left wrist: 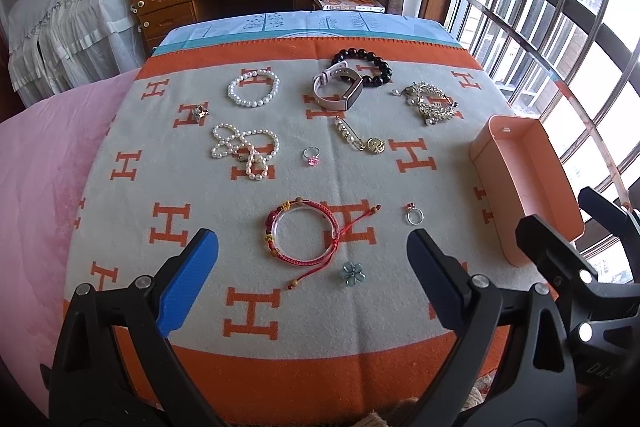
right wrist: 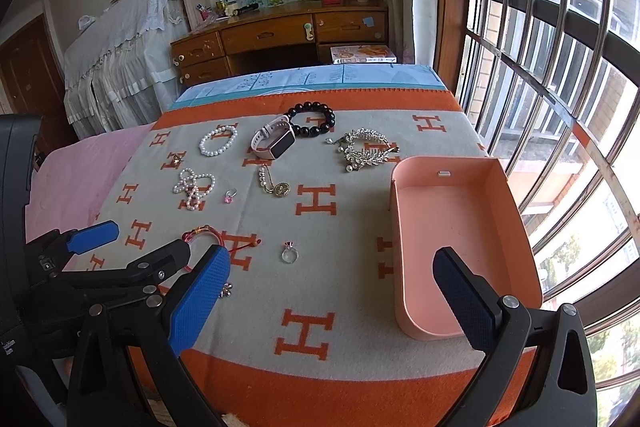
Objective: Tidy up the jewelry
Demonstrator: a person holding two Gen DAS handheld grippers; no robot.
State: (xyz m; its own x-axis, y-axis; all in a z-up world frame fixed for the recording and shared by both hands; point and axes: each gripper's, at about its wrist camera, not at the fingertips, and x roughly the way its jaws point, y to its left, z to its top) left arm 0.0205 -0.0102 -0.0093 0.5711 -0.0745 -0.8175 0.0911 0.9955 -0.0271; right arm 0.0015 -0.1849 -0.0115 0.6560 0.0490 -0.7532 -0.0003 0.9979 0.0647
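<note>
Several pieces lie scattered on the felt-like H-patterned blanket (left wrist: 280, 187): a round pearl bracelet (left wrist: 253, 87), a glossy black bead bracelet (left wrist: 366, 65), a braided red cord bracelet (left wrist: 303, 231). The smooth pink tray (right wrist: 456, 227) sits at the right, empty. Left gripper (left wrist: 312, 267) and right gripper (right wrist: 332, 291) both gape wide, holding nothing.

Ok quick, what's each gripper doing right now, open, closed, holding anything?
Left gripper: open, holding nothing, above the red bracelet.
Right gripper: open, holding nothing, beside the pink tray.
</note>
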